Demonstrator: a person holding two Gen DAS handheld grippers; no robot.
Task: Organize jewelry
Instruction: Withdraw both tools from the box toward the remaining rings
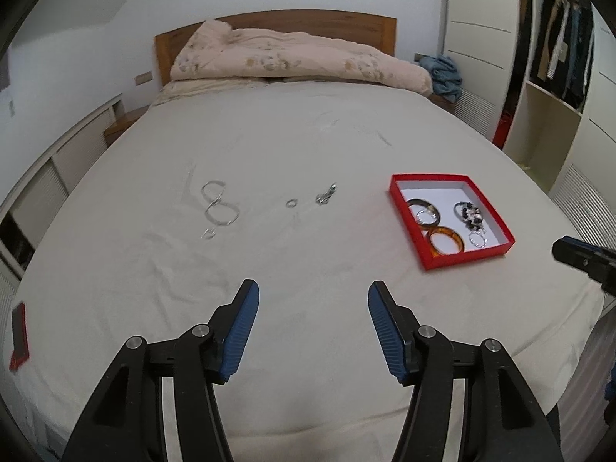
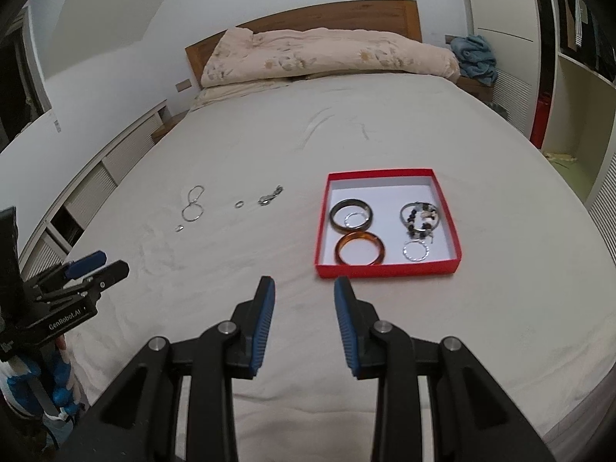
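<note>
Right wrist: red box [image 2: 388, 267] w/ amber bangle [image 2: 359, 253], dark bangle [image 2: 351, 213]

Ahead of me the bed [image 1: 308, 146] lies under a pale sheet; a bunched pink quilt [image 1: 292, 57] sits against the wooden headboard [image 1: 331, 21]; a blue cloth heap [image 1: 442, 73] rests beside it; my right shows an open wardrobe [image 1: 558, 50] with hanging clothes.

Red box [image 2: 388, 267]: one
Bangles in box [image 2: 359, 253]: two
Thin silver rings in box [image 2: 417, 250]: two
Beaded bracelets in box [image 2: 420, 218]: one cluster, count unclear
Silver hoops on bed [image 1: 220, 207]: two
Small rings on bed [image 1: 291, 203]: two
Silver clasp piece [image 1: 325, 195]: one
</note>
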